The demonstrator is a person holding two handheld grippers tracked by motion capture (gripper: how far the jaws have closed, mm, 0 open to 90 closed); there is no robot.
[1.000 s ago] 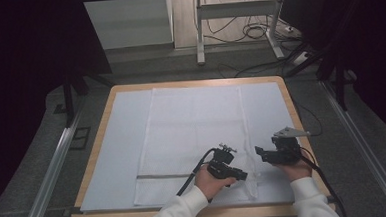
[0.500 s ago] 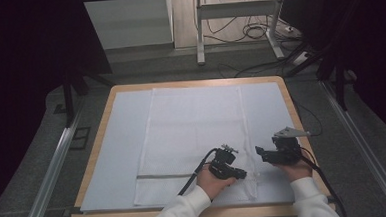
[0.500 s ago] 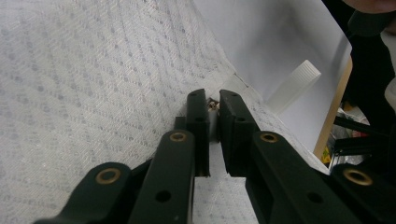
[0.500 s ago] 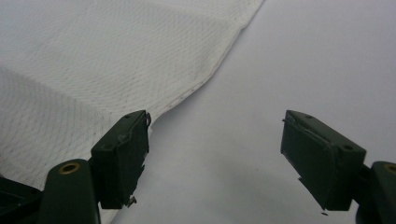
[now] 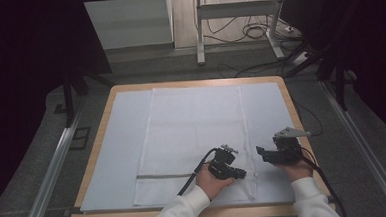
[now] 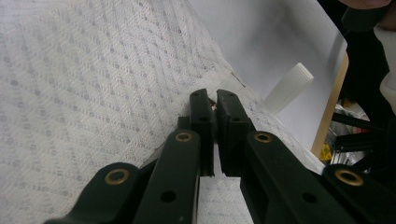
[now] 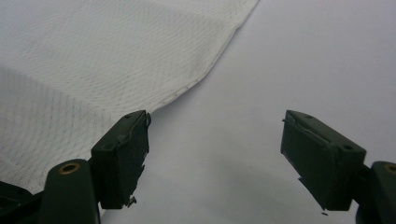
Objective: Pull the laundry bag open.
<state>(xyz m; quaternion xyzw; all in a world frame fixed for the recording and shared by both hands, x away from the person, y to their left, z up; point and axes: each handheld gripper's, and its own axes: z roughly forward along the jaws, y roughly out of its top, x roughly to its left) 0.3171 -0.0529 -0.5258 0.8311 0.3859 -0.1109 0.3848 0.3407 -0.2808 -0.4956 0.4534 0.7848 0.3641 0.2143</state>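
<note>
- At the near edge of the table (image 5: pixel 98 138), your left claw (image 5: pixel 240 174) has just closed; its jaws now stand together on the right hem of the white cloth (image 5: pixel 192 133), near the front corner.
- Just beside it, your right claw (image 5: pixel 260 151) rests wide open and empty on the pale blue sheet (image 7: pixel 299 60), one jaw touching the cloth's edge.
- Judged step: securing the hem for a fold.
- Next, close the right claw on the hem before lifting.
- Beyond, the cloth lies flat toward the far edge.

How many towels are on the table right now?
1: a white towel lies flat mid-table on the pale mat; the left gripper pinches its near right edge.
</note>
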